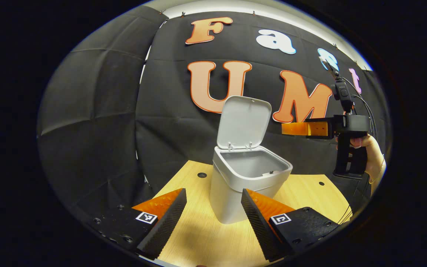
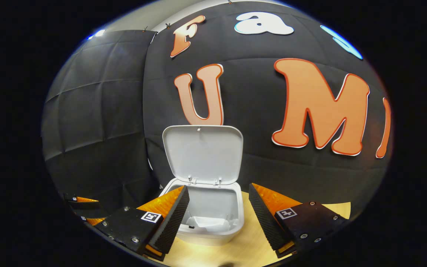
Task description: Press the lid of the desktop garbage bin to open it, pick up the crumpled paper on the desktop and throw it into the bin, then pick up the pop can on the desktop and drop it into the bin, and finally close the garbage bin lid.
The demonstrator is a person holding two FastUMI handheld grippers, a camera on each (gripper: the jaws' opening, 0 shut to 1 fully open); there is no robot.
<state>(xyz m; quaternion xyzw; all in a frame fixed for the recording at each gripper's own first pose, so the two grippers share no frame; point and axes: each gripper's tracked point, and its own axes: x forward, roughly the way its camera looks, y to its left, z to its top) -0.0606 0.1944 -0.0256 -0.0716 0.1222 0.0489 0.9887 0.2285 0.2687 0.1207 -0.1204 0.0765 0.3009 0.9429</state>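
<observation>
wooden desktop [image 1: 198, 233], open-lidded bin [image 1: 243, 181], right gripper [image 1: 302, 128] above, apart

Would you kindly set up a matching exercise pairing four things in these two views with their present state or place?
Things:
1. bin lid
2. right gripper
3. left gripper
4. table

States or places:
A. held in the air to the right of the lid, above the bin
B. light wood, bearing the bin
C. standing upright, open
D. low in front of the bin, fingers apart, holding nothing

Pairs: 1-C, 2-A, 3-D, 4-B
</observation>
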